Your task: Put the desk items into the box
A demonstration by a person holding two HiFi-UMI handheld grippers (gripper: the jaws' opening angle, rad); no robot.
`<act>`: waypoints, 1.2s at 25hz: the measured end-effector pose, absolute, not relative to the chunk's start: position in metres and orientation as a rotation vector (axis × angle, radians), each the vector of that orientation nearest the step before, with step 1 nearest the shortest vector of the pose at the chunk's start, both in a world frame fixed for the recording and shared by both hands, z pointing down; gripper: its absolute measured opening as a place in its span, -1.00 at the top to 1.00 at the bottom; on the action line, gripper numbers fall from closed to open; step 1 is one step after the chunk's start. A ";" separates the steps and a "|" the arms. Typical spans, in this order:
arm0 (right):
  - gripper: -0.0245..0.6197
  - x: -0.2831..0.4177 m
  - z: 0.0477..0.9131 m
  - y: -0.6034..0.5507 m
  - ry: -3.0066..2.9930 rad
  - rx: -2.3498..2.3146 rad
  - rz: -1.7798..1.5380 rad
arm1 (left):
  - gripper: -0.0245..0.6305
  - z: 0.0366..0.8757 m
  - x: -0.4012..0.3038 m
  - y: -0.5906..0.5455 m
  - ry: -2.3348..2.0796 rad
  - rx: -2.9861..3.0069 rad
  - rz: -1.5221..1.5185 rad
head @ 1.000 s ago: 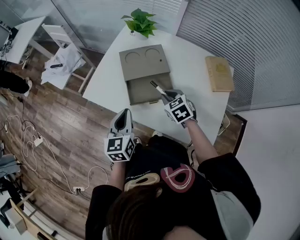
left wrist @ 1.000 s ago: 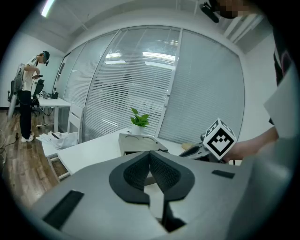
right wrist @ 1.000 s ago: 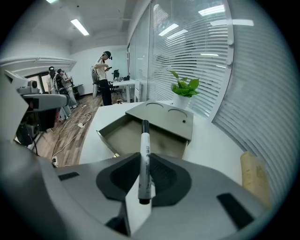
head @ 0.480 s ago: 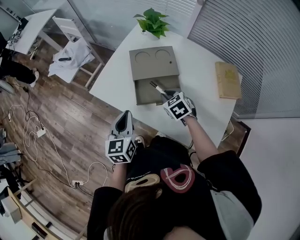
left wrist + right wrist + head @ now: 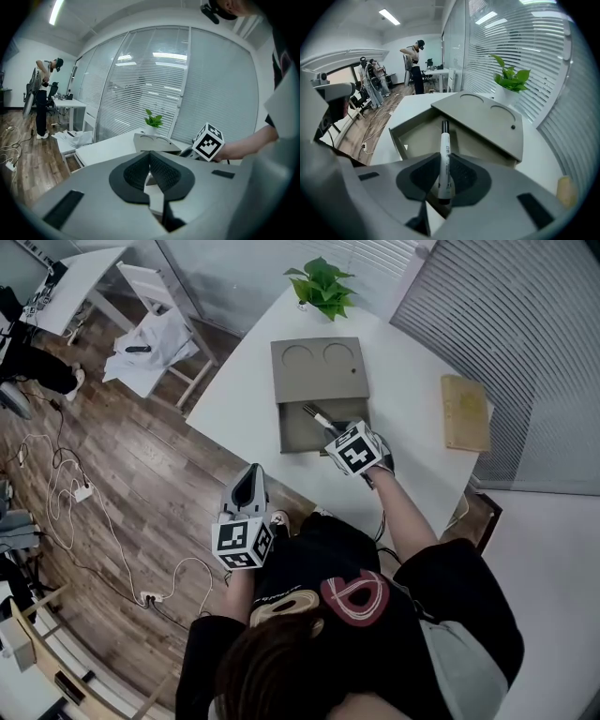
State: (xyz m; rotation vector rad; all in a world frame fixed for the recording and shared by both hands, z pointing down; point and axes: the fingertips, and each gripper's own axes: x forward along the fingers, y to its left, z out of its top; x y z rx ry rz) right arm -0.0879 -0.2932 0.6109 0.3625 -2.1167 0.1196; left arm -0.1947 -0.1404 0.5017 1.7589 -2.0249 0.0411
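A grey box (image 5: 319,371) stands on the white table (image 5: 244,390), its lid showing two round recesses and its drawer (image 5: 314,432) pulled out toward me. My right gripper (image 5: 336,432) is shut on a white marker (image 5: 316,416) with a black cap, and the marker's tip points over the open drawer. In the right gripper view the marker (image 5: 445,159) stands pinched between the pads above the drawer (image 5: 422,136). My left gripper (image 5: 248,474) hangs off the table's near edge, over the wooden floor. Its pads (image 5: 159,174) meet with nothing between them.
A potted plant (image 5: 323,285) sits at the table's far corner behind the box. A tan book (image 5: 466,413) lies near the table's right edge. A white chair with cloth (image 5: 150,343) stands to the left. Cables (image 5: 66,502) run across the floor.
The head view has shifted, so the table sits further right in the frame. My right gripper still holds the marker over the drawer. The left gripper has hardly moved.
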 end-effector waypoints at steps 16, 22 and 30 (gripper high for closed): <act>0.70 -0.102 0.629 -0.300 -2.092 0.323 0.135 | 0.87 0.505 -0.209 -0.129 -2.077 1.661 0.048; 0.69 -0.106 0.636 -0.302 -2.083 0.301 0.141 | 0.87 0.505 -0.213 -0.126 -2.099 1.636 0.046; 0.68 -0.108 0.642 -0.302 -2.114 0.302 0.180 | 0.87 0.505 -0.211 -0.126 -2.103 1.632 0.044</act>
